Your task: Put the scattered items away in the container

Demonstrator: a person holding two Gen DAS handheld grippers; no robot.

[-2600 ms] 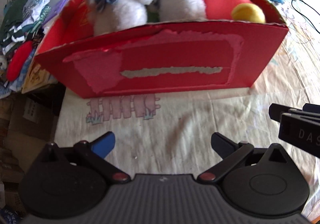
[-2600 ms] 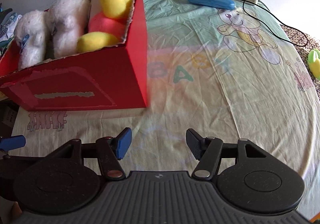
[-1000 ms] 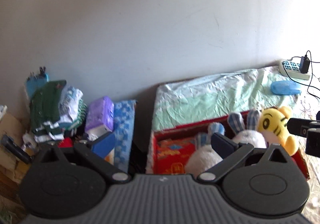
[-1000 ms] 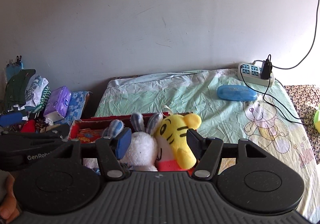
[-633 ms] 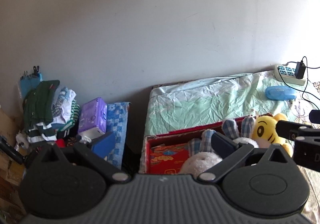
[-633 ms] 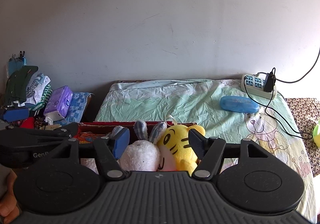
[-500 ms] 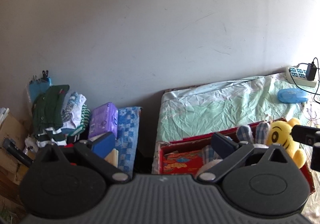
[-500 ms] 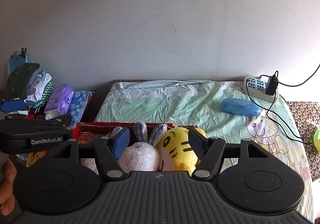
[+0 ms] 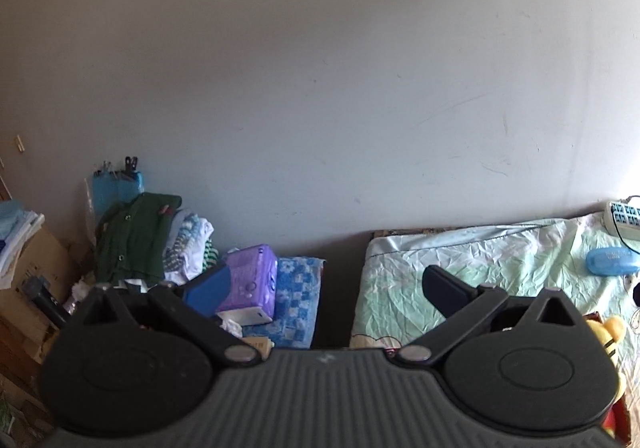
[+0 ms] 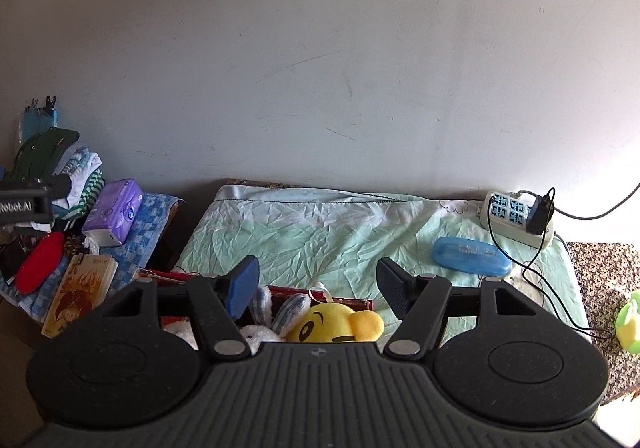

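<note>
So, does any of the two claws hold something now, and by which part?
Nothing is held. The left claw and the right claw both stand open, with only empty air between their fingers.

Red box [image 10: 320,294] on the bed, far rim showing. Inside: yellow tiger plush [image 10: 332,326] facing up, beside a white bunny [image 10: 260,332] with checked ears upright.
</note>
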